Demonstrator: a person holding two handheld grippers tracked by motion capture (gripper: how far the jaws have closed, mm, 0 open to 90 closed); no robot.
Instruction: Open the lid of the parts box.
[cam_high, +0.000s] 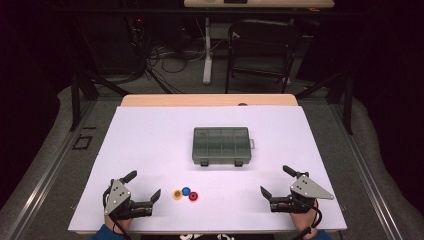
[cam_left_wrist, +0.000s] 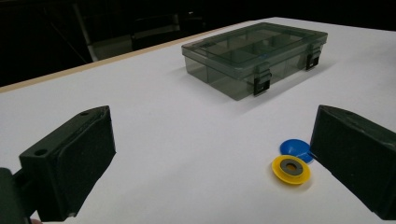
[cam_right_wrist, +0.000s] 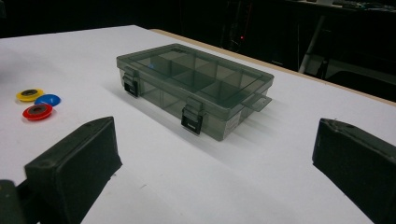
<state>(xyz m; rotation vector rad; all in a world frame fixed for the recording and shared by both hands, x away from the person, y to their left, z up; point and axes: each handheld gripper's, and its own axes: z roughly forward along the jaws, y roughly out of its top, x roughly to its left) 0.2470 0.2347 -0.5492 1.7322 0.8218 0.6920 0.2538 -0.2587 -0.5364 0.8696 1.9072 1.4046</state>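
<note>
At frame centre, a closed compartment box (cam_high: 221, 145) is seen empty; both hand-held grippers, left (cam_high: 145, 185) and right (cam_high: 274, 181), are held spread near three discs (cam_high: 185, 194).

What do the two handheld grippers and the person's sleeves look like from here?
Both the left gripper and the right gripper are black, each with two blocky, flat-faced jaws and a grey three-cornered plate with small holes on top. A dark cable trails from the right one. Blue sleeves show at the bottom edge of the high view.
</note>
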